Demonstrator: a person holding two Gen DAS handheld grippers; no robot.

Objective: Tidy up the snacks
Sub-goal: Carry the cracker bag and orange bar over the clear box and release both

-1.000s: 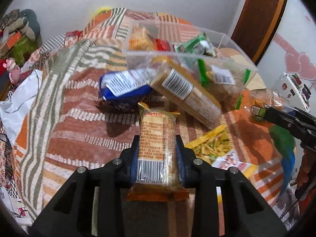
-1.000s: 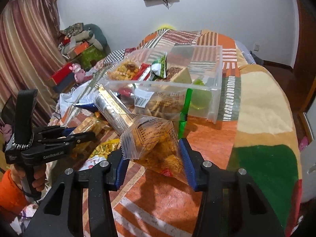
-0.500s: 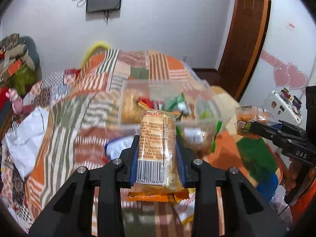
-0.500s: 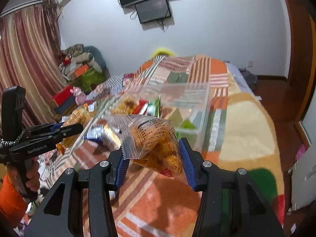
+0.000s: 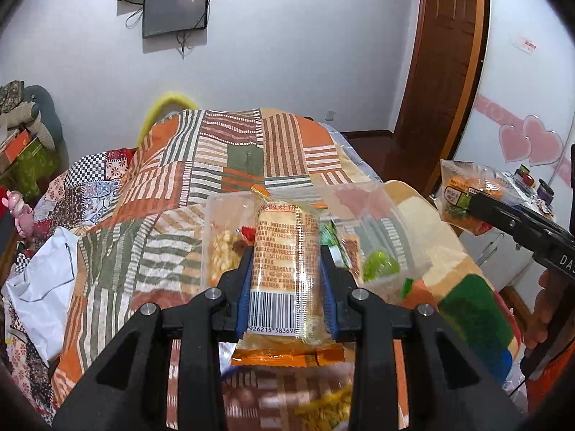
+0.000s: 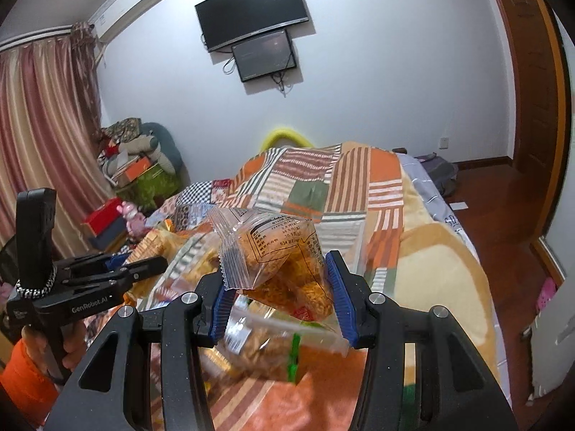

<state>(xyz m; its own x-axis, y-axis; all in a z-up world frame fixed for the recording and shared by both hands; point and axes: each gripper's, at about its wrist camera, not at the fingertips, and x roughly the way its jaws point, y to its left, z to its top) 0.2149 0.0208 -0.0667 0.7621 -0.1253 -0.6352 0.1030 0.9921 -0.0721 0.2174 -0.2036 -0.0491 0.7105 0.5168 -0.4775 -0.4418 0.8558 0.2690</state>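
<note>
Blue pads line the 2 fingers of the left gripper (image 5: 289,294), and they press on both long sides of a biscuit pack (image 5: 285,276), so the jaws stand only as far apart as the pack is wide. The pack sits upright between them, barcode end low, its orange crimped seam hanging below the pads and its top edge rising past the fingertips. Behind and below it lies a clear bin (image 5: 381,215) on the striped quilt (image 5: 172,186); the bin holds several snacks, among them a pale puffed one at its left and green wrappers at its right, though motion blur hides the detail. Loose yellow snacks (image 5: 327,409) lie on the quilt under the gripper, also blurred. The right gripper (image 6: 280,301) has its jaws set wider, clamped on a clear bag (image 6: 284,262) of orange fried pieces; the bag bulges between the blue pads, tilted, with its printed label facing up and one corner hanging past the right finger. In the left wrist view that same bag (image 5: 467,194) shows at the far right, held off the bed, well apart from the bin. In the right wrist view the left gripper (image 6: 143,265) appears at the left edge, with its biscuit pack (image 6: 154,244) poking out beyond the fingers.
</note>
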